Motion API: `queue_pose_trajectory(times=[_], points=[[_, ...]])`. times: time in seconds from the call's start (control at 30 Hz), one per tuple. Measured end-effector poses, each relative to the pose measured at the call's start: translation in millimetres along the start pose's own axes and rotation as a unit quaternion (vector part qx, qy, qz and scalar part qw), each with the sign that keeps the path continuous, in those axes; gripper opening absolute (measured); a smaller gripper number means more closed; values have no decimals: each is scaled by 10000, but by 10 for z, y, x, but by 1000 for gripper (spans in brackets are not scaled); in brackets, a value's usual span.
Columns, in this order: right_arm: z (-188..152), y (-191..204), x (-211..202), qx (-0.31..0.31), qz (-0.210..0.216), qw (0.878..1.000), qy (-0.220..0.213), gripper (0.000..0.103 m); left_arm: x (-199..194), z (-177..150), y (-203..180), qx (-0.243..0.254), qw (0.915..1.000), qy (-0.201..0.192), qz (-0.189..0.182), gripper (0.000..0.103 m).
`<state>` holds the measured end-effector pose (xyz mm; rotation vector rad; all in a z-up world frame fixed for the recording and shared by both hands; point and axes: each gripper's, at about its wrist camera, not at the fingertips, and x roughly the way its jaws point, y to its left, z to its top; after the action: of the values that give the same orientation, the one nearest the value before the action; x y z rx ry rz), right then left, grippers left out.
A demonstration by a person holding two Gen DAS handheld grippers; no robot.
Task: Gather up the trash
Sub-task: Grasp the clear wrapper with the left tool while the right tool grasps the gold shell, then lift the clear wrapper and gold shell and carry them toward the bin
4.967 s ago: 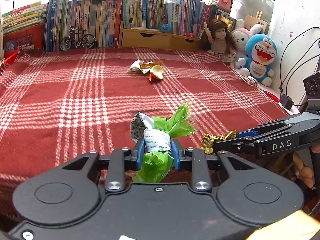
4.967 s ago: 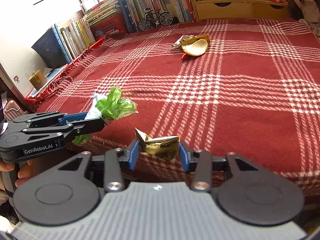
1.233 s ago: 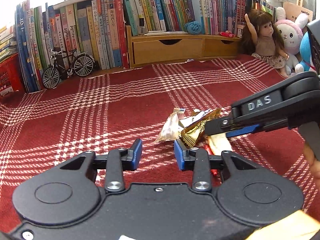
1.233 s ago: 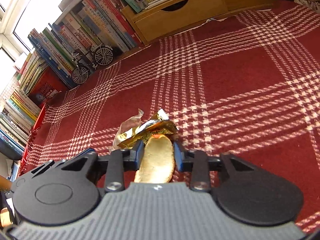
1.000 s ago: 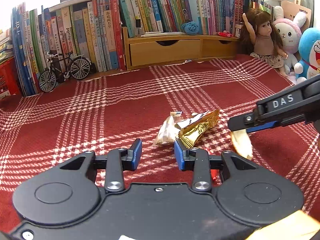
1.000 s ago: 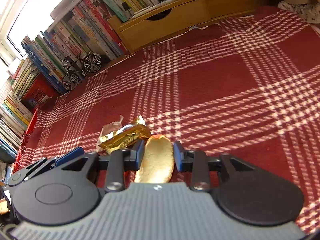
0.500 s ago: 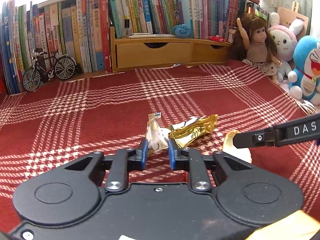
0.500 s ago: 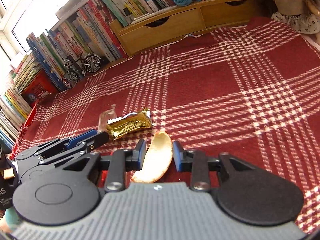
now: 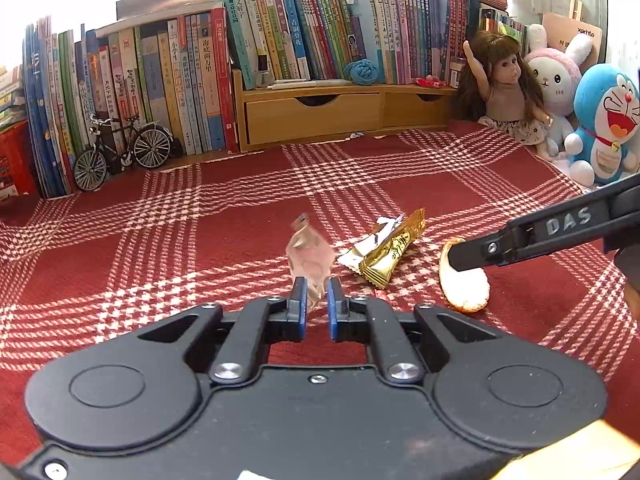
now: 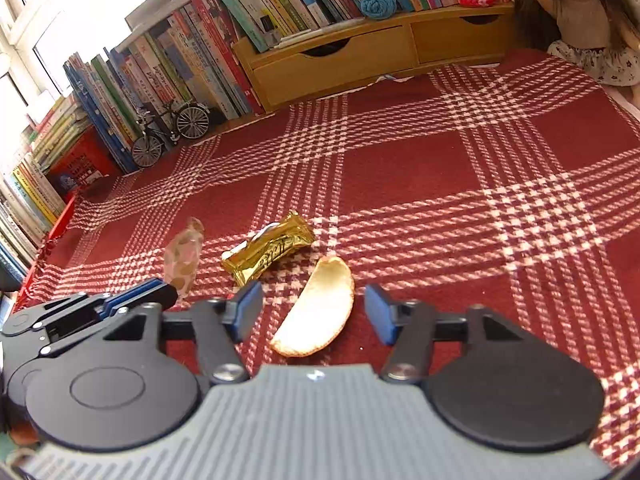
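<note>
My left gripper (image 9: 316, 292) is closing to shut on a clear crinkled wrapper (image 9: 310, 254), which stands up from its pads; the right wrist view shows this wrapper (image 10: 184, 258) at the left gripper's tip (image 10: 160, 294). A gold foil wrapper (image 9: 390, 250) lies on the red plaid cloth (image 9: 160, 248) just right of it. My right gripper (image 10: 314, 312) has its jaws opening wide, and the pale orange peel (image 10: 320, 304) lies on the cloth between them, touched by neither pad. The gold wrapper (image 10: 268, 254) sits just beyond its left finger.
Rows of books (image 9: 168, 80) and a wooden drawer shelf (image 9: 312, 114) line the back edge. A model bicycle (image 9: 120, 148) stands at back left. A doll (image 9: 508, 92) and plush toys (image 9: 604, 120) sit at the back right.
The left jaws closed on the clear wrapper and raised it off the cloth. The right jaws spread apart and let go of the peel, which now lies on the cloth.
</note>
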<state>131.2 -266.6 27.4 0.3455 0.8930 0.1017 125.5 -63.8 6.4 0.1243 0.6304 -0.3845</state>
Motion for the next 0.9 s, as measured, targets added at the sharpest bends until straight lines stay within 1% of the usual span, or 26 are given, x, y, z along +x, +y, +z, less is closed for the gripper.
queue_pose_trajectory(times=[0.13, 0.2, 0.23, 0.27, 0.3, 0.33, 0.37, 0.4, 0.43, 0.47, 0.63, 0.67, 0.7, 0.73, 0.77, 0.8, 0.83, 0.9], points=[[-19, 141, 173, -344, -395, 9985, 156, 76, -2, -21, 4, -53, 9999, 106, -31, 12], [-41, 187, 243, -456, -510, 9974, 215, 77, -12, -48, 1, -1, 9999, 159, -55, 12], [-59, 217, 256, -561, -566, 9966, 193, 74, -22, -61, -3, 36, 9999, 158, -57, 13], [-77, 245, 250, -665, -601, 9958, 164, 68, -29, -66, -7, 69, 9999, 149, -33, 21], [-91, 263, 232, -739, -627, 9952, 134, 56, -28, -61, -12, 100, 9999, 117, 2, 27], [-102, 270, 212, -784, -632, 9949, 111, 46, -23, -53, -13, 116, 9999, 78, 32, 38], [-107, 270, 185, -805, -604, 9949, 88, 44, -5, -37, -19, 129, 9999, 36, 66, 41], [-108, 261, 157, -794, -591, 9951, 61, 35, 18, -19, -28, 148, 9998, 22, 89, 42], [-105, 249, 131, -786, -607, 9950, 49, 20, 55, 5, -39, 165, 9998, 34, 115, 42], [-98, 232, 106, -780, -601, 9951, 39, 17, 104, 32, -52, 177, 9997, 64, 129, 44], [-75, 146, -31, -629, -485, 9968, -60, 18, 388, 117, -74, 42, 9995, 210, 216, 43], [-71, 135, -43, -605, -462, 9971, -55, 21, 418, 120, -78, 32, 9995, 217, 237, 38], [-69, 128, -49, -586, -446, 9973, -47, 30, 449, 120, -76, 6, 9994, 251, 244, 31], [-69, 123, -53, -573, -431, 9974, -53, 42, 458, 116, -72, -39, 9993, 280, 248, 13], [-69, 122, -51, -568, -416, 9975, -51, 45, 455, 111, -64, -98, 9992, 304, 235, 12], [-70, 128, -40, -571, -383, 9976, -32, 55, 430, 100, -56, -137, 9993, 272, 202, 11], [-73, 141, -28, -567, -368, 9977, -30, 62, 389, 87, -53, -131, 9995, 213, 174, 9], [-86, 194, 5, -635, -356, 9973, -22, 64, 311, 72, -59, -43, 9996, 113, 238, 8]])
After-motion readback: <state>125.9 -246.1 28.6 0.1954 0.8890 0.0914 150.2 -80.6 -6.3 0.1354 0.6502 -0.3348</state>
